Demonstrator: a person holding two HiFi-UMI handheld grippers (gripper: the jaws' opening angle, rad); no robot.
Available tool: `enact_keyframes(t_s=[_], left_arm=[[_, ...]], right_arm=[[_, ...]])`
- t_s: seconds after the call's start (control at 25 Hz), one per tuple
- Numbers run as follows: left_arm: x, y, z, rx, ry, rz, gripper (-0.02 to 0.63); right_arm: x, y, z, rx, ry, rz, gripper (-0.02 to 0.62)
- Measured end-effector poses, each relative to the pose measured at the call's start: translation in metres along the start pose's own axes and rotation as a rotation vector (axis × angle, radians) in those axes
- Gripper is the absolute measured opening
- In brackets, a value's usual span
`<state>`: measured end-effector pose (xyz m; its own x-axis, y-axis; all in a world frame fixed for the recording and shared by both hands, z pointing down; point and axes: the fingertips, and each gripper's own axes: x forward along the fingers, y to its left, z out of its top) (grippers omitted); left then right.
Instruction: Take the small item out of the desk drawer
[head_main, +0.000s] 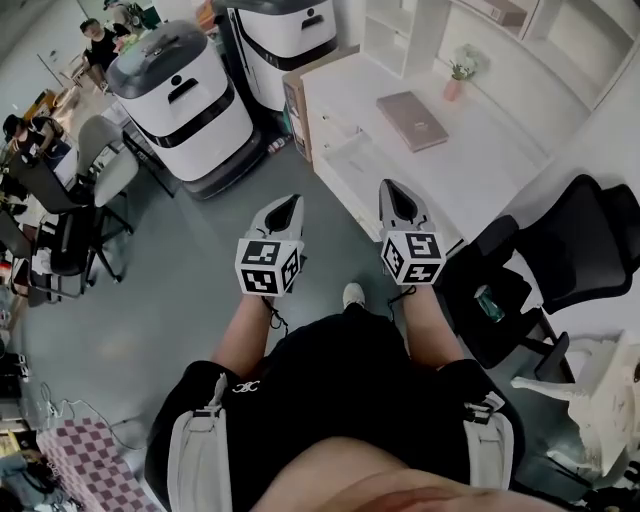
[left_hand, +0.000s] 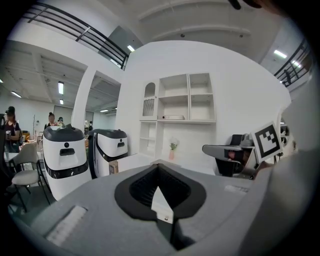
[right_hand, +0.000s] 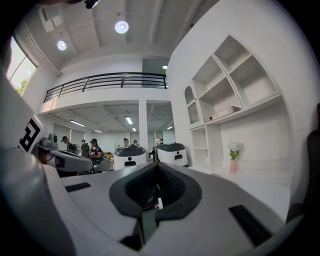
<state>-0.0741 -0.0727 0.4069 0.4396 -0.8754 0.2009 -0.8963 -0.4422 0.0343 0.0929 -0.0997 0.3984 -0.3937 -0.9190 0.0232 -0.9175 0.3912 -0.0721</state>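
The white desk (head_main: 470, 150) stands ahead and to the right, its drawer fronts (head_main: 335, 135) facing me and all pushed in. No small item shows. I hold both grippers side by side over the grey floor, short of the desk. My left gripper (head_main: 287, 203) and right gripper (head_main: 393, 188) each taper to a shut point with nothing between the jaws. The left gripper view has its shut jaws (left_hand: 158, 167) aimed toward the desk (left_hand: 132, 161) and wall shelves. In the right gripper view the shut jaws (right_hand: 156, 166) point past the desk top (right_hand: 265, 192).
A pinkish flat book (head_main: 412, 120) and a small vase (head_main: 457, 78) rest on the desk. Two white wheeled machines (head_main: 185, 100) stand left of it, beside a cardboard box (head_main: 296, 110). A black office chair (head_main: 560, 255) is close on my right. People sit at the far left.
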Motion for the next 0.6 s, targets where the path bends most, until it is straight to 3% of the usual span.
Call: enact_keyframes(t_s=[0.32, 0.6], left_arm=[[0.103, 0.020, 0.025, -0.008, 0.043, 0.066, 0.014], [0.141, 0.028, 0.023, -0.016, 0.100, 0.118, 0.014]], right_arm=[[0.088, -0.077, -0.003, 0.036, 0.045, 0.053, -0.003], [0.137, -0.119, -0.014, 0.067, 0.095, 0.077, -0.003]])
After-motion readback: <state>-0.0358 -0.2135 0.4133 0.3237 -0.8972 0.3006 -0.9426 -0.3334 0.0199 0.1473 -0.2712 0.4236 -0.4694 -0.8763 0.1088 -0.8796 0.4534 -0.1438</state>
